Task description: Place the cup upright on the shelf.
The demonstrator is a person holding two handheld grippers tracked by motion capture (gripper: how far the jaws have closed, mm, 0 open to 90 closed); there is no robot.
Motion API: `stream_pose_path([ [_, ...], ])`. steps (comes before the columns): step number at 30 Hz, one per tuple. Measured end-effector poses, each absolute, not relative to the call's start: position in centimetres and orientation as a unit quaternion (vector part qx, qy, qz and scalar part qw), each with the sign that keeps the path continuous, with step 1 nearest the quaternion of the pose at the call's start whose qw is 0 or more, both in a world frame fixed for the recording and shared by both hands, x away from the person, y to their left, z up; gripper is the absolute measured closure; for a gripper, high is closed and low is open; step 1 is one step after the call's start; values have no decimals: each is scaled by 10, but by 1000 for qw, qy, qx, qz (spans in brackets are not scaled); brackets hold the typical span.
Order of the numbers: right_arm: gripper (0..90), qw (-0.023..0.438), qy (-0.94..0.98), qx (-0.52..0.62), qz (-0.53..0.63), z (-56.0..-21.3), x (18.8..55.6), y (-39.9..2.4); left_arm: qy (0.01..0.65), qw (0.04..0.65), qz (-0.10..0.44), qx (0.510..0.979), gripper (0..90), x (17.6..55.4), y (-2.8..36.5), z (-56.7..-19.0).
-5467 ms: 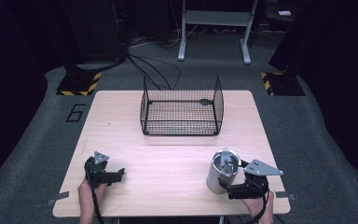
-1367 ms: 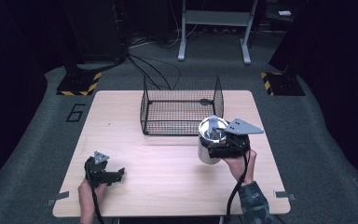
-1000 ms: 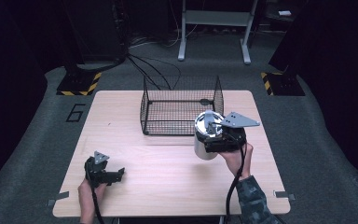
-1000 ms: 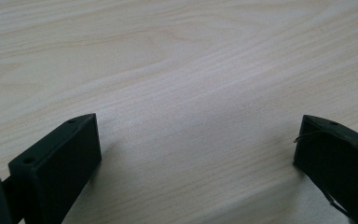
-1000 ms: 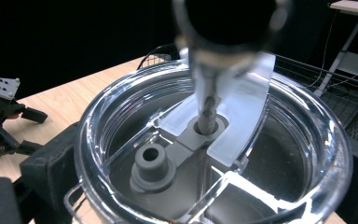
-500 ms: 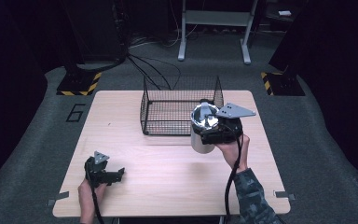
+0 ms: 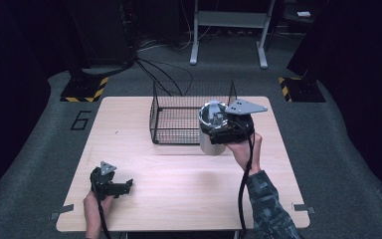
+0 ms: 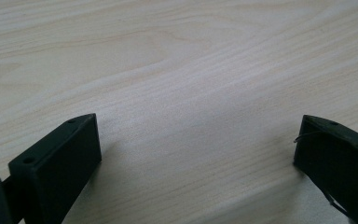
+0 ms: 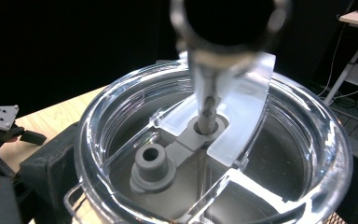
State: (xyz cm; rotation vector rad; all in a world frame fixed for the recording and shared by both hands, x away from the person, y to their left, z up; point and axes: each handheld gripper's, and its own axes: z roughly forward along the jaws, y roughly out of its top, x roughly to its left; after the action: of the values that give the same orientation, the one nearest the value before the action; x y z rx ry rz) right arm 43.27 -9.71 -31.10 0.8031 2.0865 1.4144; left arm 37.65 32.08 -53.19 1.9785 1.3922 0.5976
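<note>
Two grippers are in my hands. My right gripper (image 7: 218,130) has its jaws clamped on either side of a steel tumbler (image 7: 210,142), gripping it near the top and holding it tilted above the bench (image 7: 189,174), just in front of the near right corner of the wire basket (image 7: 179,117). In the right gripper view the tumbler's clear lid (image 9: 214,154) sits between my jaws, with a metal straw (image 9: 205,93) standing in its grey stopper hole. My left gripper (image 7: 110,185) rests low at the near left of the bench, well apart from the tumbler; in the left gripper view its jaws stand wide with bare wood between them.
</note>
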Motion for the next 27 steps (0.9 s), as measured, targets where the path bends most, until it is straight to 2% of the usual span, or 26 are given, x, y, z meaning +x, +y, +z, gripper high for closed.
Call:
stream_pose_path([
  [27,35,251,767,305,506,-291,478,-80,529,319,227,753,3,376,321,-532],
])
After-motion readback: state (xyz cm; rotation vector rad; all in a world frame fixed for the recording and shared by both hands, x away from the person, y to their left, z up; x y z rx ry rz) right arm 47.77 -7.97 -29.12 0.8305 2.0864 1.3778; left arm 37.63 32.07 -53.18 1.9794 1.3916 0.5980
